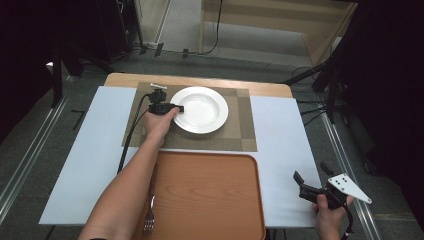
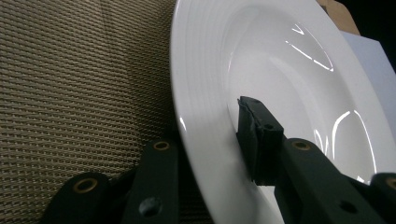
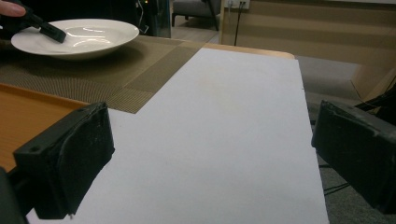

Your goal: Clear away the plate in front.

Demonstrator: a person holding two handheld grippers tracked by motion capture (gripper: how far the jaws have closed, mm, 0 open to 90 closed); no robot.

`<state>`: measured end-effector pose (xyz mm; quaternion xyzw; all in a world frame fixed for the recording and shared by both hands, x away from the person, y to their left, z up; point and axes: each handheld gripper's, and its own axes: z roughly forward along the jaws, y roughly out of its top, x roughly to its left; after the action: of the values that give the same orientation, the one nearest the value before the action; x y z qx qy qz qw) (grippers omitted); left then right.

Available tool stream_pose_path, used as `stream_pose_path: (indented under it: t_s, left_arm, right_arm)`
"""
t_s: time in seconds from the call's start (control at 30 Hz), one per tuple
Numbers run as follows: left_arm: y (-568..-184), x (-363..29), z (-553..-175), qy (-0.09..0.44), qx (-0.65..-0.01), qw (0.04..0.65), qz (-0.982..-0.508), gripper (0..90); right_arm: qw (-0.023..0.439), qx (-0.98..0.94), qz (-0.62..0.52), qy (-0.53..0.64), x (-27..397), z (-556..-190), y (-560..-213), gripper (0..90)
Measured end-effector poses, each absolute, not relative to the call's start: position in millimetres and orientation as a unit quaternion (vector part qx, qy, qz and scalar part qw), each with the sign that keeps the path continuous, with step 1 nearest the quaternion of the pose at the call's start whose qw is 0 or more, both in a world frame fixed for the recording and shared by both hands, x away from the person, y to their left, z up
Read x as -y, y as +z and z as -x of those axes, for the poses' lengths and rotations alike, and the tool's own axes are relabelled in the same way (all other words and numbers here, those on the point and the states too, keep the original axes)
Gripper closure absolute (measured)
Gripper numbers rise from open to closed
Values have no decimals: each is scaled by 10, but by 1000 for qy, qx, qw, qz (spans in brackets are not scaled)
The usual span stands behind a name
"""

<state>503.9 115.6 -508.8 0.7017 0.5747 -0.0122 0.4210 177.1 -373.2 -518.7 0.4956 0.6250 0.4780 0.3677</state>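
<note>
From the high view, the left tongs (image 1: 178,108) reach across to the left rim of a white plate (image 1: 201,109), which sits on a woven brown placemat (image 1: 235,131) at the far middle of the desk (image 1: 285,150). The tongs come in level from the side, so one jaw can pass over the rim and the other under it. A wooden tray (image 1: 210,195) lies at the near edge with a fork (image 1: 149,215) beside its left side, perhaps the plate's destination. The right tongs (image 1: 306,187) hang idle off the near right corner, well apart from the plate.

In the left gripper view, the plate (image 2: 289,84) rim runs between the jaws: one lies on the inner slope, the other below against the placemat (image 2: 70,93). They appear narrowed onto the rim, pinching it.

The right gripper view looks along wide-spread jaws with nothing between them, over the pale sheet covering the desk (image 3: 224,140) towards the plate (image 3: 79,35).

The room is dim, with grey carpet, cables, stands and a wooden panel beyond.
</note>
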Motion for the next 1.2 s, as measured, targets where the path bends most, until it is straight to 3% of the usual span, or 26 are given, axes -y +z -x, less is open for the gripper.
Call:
stream_pose_path:
  t_s: [0.7,1.2]
  left_arm:
    - [-4929,-1101,-4980,-42,-559,463,-686,814]
    - [-4915,-1142,-4974,-51,-576,463,-671,817]
  right_arm:
    - [369,-625,-496,476,3728,-1771,-5185,0]
    - [370,-625,-496,477,3729,-1773,-5183,0]
